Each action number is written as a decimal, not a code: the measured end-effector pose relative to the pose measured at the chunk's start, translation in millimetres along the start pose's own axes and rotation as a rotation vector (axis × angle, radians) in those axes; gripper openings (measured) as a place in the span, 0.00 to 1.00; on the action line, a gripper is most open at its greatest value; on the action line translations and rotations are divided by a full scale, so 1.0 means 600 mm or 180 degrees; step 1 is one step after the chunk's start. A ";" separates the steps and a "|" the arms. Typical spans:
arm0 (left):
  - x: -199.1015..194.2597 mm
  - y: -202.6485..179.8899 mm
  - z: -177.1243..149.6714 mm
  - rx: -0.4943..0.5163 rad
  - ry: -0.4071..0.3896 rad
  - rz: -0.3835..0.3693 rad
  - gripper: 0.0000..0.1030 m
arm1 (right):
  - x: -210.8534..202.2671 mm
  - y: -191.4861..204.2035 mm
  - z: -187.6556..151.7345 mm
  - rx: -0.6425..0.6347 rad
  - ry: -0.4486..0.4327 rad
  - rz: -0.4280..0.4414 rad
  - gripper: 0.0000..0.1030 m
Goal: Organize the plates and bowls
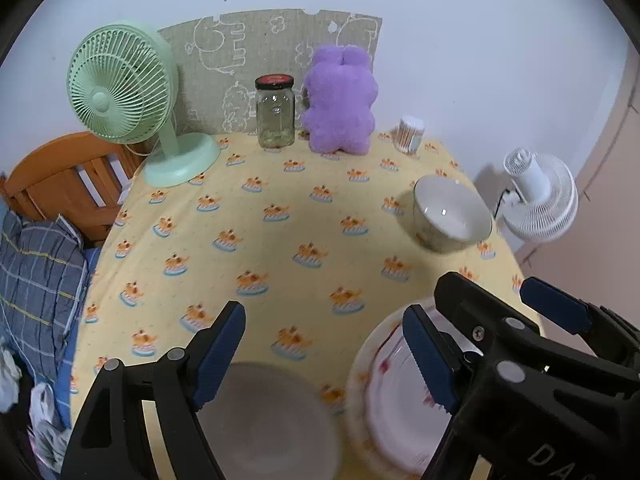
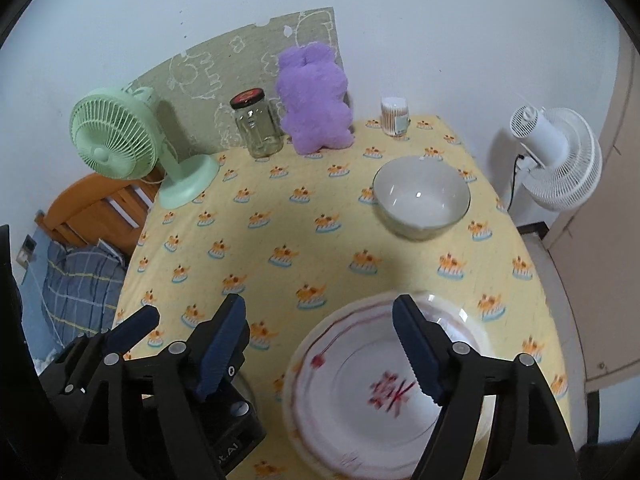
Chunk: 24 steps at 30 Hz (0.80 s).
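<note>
Left wrist view: left gripper [image 1: 324, 356] with jaws wide apart and nothing between the pads, hanging over the near part of the table [image 1: 280, 240]. Below it sits a plain grey-white dish [image 1: 268, 420], blurred; plate or shallow bowl, cannot tell. Just right of that dish lies the red-patterned plate [image 1: 384, 400], partly covered by the right gripper [image 1: 496, 328], whose jaws also stand wide and empty.

Deep bowl [image 1: 452, 216] stands alone, well beyond the red-patterned plate toward the far right of the table, apart from everything.

Right wrist view: right gripper [image 2: 320, 348] open above the red-patterned plate [image 2: 360, 392], touching nothing. The rim looks doubled, so possibly two plates stacked; not certain. Deep bowl [image 2: 420, 196] sits beyond the plate; left gripper [image 2: 184, 328] enters just left of it.

Step in hand, as judged: between placements, both tools free, plates seemingly settled near the front edge. Next move likely calls for reaching past the red-patterned plate to the deep bowl, jaws straddling its rim, then closing firmly; glazed wall may slip.

View differences: only the left view shows the grey-white dish clearly; the right view has it almost wholly hidden behind the left gripper. Only the right view shows the plate's red centre mark.
</note>
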<state>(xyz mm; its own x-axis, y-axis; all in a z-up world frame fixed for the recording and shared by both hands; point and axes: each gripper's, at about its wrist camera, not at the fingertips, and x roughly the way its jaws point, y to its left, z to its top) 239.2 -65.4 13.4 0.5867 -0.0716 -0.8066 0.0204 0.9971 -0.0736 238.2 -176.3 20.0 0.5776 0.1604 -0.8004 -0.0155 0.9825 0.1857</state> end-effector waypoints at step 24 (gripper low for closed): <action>0.174 -0.219 0.139 -0.0099 -0.0064 0.0451 0.80 | 0.123 -0.248 0.176 0.0020 -0.0004 -0.0043 0.77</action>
<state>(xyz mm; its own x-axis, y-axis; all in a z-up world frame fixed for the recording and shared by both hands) 365.1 -201.7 -12.1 0.5979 0.0707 -0.7984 -0.0886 0.9958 0.0219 369.2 -320.6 -6.4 0.5787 0.1470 -0.8022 -0.0025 0.9839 0.1785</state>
